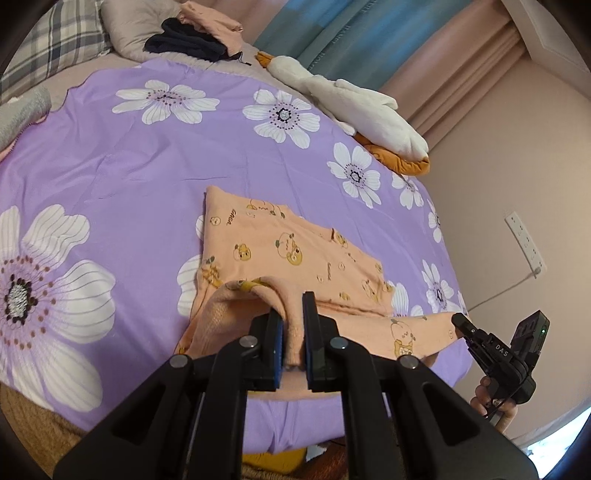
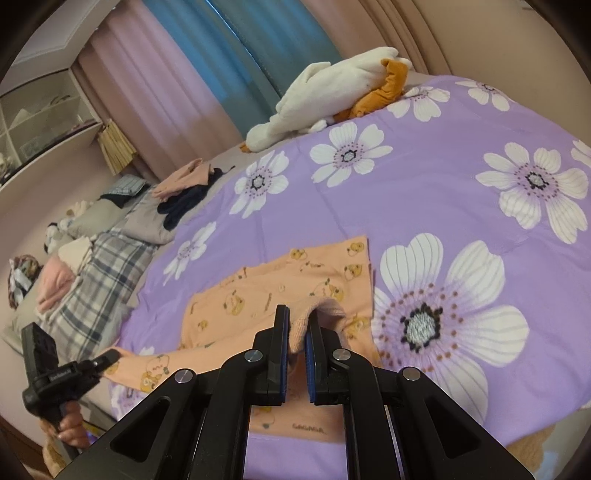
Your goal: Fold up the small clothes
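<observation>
Clothes pile and plush goose lie beyond the peach garment pinched by both hand-held grippers.

Both wrist views close, low over purple bedspread, facing across it, sharing orange garment, opposite ends.

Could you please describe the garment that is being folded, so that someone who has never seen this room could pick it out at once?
Start from the bed's purple bedspread printed with large white flowers. Near its front edge lies a peach garment with small cartoon bear prints, its near edge pinched by both the left gripper and right gripper. Unlike the plain pink and dark clothes piled by the pillows, it lies spread out.
</observation>
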Demonstrator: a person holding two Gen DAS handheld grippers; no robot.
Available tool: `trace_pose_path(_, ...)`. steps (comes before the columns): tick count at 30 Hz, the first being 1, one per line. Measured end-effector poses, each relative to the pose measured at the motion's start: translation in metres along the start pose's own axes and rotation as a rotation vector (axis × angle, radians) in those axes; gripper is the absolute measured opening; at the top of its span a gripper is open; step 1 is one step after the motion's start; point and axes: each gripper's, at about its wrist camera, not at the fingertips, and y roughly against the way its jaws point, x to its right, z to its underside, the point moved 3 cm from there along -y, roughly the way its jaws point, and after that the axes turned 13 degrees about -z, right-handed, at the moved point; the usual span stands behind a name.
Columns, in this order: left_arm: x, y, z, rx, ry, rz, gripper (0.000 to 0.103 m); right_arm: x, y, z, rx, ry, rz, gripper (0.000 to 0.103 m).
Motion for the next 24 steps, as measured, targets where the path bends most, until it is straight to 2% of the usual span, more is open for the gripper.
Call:
trace_pose_path(8,-0.005,-0.051,-0.041,-0.014,0.036,-0.035,0.008,0.012,-0.044,-0.030,-0.003,-0.030,0.003,0.009)
trace_pose_path(15,-0.013,-0.126,-0.075,-0.084,0.035,-0.126,0.008,0.048,-0.103,-0.047,-0.066,-0.121,0.056,0.009)
trace_pose_path(20,-0.021,-0.169,-0.085,-0.142,0.045,-0.168,0.009,0.075,-0.139,-0.048,-0.125,-0.187,0.107,0.009)
trace_pose_path(24,-0.027,-0.188,-0.086,-0.173,0.050,-0.186,0.009,0.085,-0.153,-0.045,-0.154,-0.196,0.140,0.009)
